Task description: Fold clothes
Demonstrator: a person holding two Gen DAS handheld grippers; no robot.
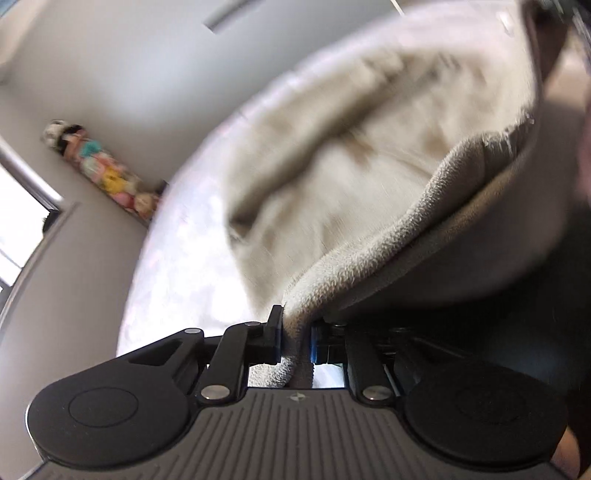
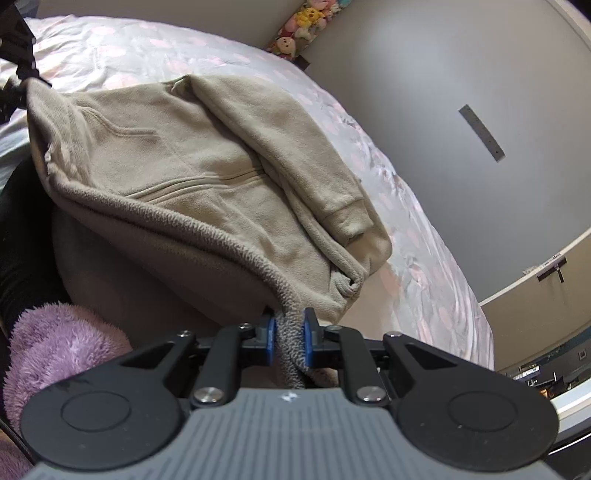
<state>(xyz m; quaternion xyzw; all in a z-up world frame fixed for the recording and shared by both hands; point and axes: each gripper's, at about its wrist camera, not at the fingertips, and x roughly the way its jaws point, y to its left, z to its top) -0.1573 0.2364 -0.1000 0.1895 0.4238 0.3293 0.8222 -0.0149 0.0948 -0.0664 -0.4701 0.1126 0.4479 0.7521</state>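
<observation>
Together we pinch the beige fleece jacket [image 2: 207,173] by its hem, left gripper [image 1: 295,338] and right gripper [image 2: 290,338] jaws clamped on it, lifting that edge over the bed [image 2: 424,236] to fold it.

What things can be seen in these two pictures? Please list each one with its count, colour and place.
fleece jacket: one, beige, partly folded on the bed, its hem pinched at both ends.
bed cover: one, white with pink pattern, under the jacket.
plush toys: a row, mixed colours, along the wall behind the bed.
fluffy cloth: one, purple, near the right tool, lower left of its view.
wall: grey, behind the bed.
left tool: black, shut on the hem.
right tool: black with blue pads, shut on the hem.
</observation>
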